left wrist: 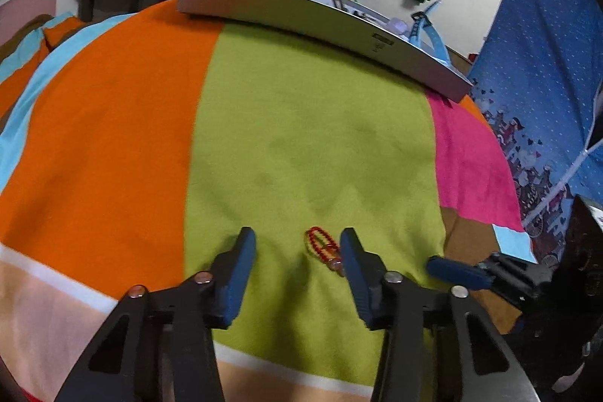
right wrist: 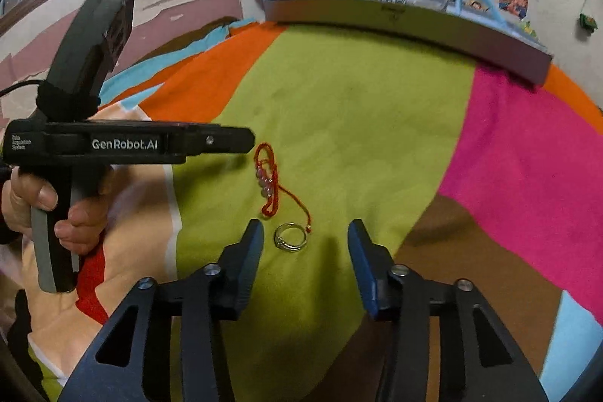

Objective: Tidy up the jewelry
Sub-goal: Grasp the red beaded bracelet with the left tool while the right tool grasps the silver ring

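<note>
- The left gripper (left wrist: 297, 242) hangs low over the green stripe of the striped blanket (left wrist: 113, 138), jaws apart and gripping nothing; the red beaded bracelet (left wrist: 320, 245) lies between them, just beside one blue pad.
- The right gripper (right wrist: 305, 236) has its jaws apart too, with the silver ring (right wrist: 289, 237) lying on the green between them (touched by neither pad).
- A person's hand (right wrist: 56, 210) holds the left tool.
- A grey tray (left wrist: 320, 25) sits at the blanket's far edge.

bare blanket (left wrist: 309, 138) lies open ahead up to the grey box (left wrist: 339, 21) across the far edge.
</note>
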A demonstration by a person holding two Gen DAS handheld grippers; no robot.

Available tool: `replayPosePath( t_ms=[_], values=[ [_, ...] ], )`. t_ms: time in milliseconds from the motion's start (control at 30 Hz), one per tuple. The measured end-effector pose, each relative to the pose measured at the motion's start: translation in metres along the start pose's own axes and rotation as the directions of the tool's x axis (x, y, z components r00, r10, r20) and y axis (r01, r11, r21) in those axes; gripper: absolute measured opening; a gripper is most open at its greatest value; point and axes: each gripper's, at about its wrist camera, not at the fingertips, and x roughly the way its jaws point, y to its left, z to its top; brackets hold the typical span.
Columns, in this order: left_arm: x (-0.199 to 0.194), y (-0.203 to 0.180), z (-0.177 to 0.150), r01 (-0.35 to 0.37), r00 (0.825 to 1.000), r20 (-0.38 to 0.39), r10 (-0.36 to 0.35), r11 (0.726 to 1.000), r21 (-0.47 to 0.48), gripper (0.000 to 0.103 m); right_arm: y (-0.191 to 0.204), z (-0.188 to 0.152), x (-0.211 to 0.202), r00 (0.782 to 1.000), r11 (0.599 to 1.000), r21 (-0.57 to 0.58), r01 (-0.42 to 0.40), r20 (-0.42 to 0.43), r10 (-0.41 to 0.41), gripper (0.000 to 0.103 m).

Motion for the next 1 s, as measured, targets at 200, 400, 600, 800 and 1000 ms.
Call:
replayPosePath(
  t_ms=[200, 400, 600, 800, 1000],
  values=[
    [0.014, -0.012, 0.001, 0.016, 0.998, -0.062, -0.012, 0.998, 0.060, 0.030, 0.000, -0.003, 0.016, 0.998, 0.999, 0.019, -0.044, -0.051, 0.045, 0.037],
    [0.021, -0.017, 0.001, -0.015, 0.996, -0.082, 0.020, 0.998, 0.063, 0.009, 0.003, -0.005, 0.024, 0.997, 0.999, 0.021, -0.039, -0.071, 0.040, 0.031],
    [0.020, -0.027, 0.001, -0.033, 0.995, -0.089, 0.041, 0.996, 0.089, 0.003, -0.001, -0.008, 0.024, 0.997, 0.998, 0.049, -0.046, -0.066, 0.050, 0.018],
    [0.007, -0.037, 0.007, -0.069, 0.994, -0.073, 0.077, 0.991, 0.112, 0.003, -0.016, -0.013, 0.007, 0.998, 0.991, 0.116, -0.065, -0.003, 0.066, 0.018],
    [-0.016, -0.052, 0.020, -0.086, 0.995, -0.042, 0.093, 0.987, 0.133, 0.003, -0.032, -0.018, -0.018, 0.996, 0.976, 0.203, -0.076, 0.063, 0.064, 0.018]
  ],
)
